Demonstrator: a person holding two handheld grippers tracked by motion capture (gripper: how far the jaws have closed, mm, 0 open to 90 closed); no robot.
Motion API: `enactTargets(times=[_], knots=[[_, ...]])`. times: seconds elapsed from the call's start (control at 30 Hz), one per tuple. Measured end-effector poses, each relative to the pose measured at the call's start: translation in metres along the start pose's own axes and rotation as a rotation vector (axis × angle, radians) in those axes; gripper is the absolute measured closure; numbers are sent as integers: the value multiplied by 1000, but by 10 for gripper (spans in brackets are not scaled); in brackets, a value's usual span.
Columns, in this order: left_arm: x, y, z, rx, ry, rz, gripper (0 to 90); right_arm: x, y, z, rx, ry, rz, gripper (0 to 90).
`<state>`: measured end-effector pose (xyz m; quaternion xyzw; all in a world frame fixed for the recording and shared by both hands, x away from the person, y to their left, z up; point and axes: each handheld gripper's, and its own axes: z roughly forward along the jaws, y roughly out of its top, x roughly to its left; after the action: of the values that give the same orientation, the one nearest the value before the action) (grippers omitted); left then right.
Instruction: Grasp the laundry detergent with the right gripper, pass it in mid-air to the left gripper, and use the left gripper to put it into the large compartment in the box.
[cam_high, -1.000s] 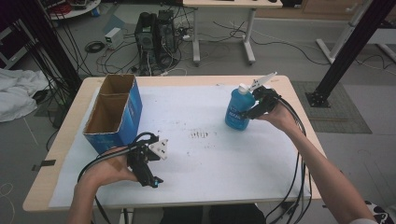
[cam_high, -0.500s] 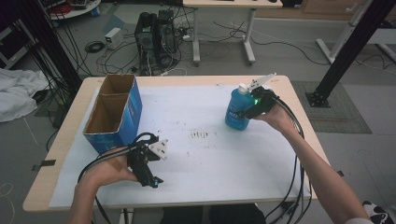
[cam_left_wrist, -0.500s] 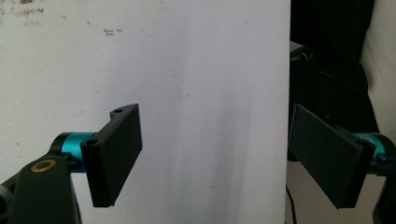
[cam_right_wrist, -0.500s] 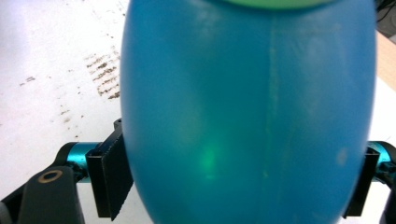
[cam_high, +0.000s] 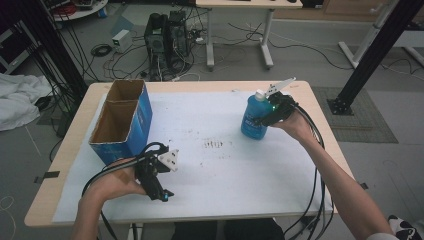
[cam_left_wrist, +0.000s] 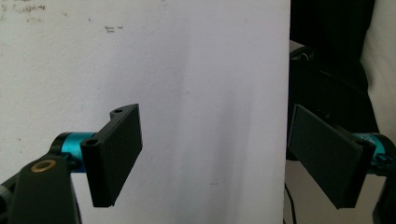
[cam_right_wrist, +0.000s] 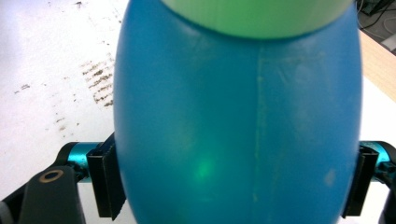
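No label text can be read on the bottle (cam_high: 255, 119). One blue bottle with a pale cap is stood on the worktop (cam_high: 210, 200) at its far right, clamped between the jaws of the right gripper (cam_high: 262, 120). In the right gripper view both jaws are pressed to its sides. The left gripper (cam_left_wrist: 215, 161) is held wide open over the white sheet (cam_left_wrist: 187, 70), nothing between the jaws. One blue box (cam_high: 122, 122) is seen at far left.

Left gripper (cam_high: 161, 190) fingers apart, right gripper (cam_high: 260, 120) fingers clamped
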<state>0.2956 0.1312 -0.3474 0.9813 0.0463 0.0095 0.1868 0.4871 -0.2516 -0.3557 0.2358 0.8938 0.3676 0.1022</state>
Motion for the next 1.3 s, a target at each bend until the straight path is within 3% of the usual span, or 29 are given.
enactTargets(times=[0.17, 0.3, 0.47, 0.83, 0.9, 1.3], knots=[[0, 0, 1, -2, -1, -4, 178, 0, 0, 1, -6, 9, -14, 198], [0, 0, 1, -2, -1, -1, 178, 1, 1, 0, 3, 5, 3, 199], [0, 0, 0, 2, -2, 0, 178, 1, 1, 2, -7, 15, -24, 243], [0, -1, 0, 8, -2, 3, 178, 3, 1, 4, -8, 18, 7, 244], [0, -2, 1, -3, 0, -6, 178, 2, 2, 4, -15, 12, -14, 251], [0, -3, 1, -3, 2, -2, 178, 7, -1, 5, -31, -18, -17, 302]])
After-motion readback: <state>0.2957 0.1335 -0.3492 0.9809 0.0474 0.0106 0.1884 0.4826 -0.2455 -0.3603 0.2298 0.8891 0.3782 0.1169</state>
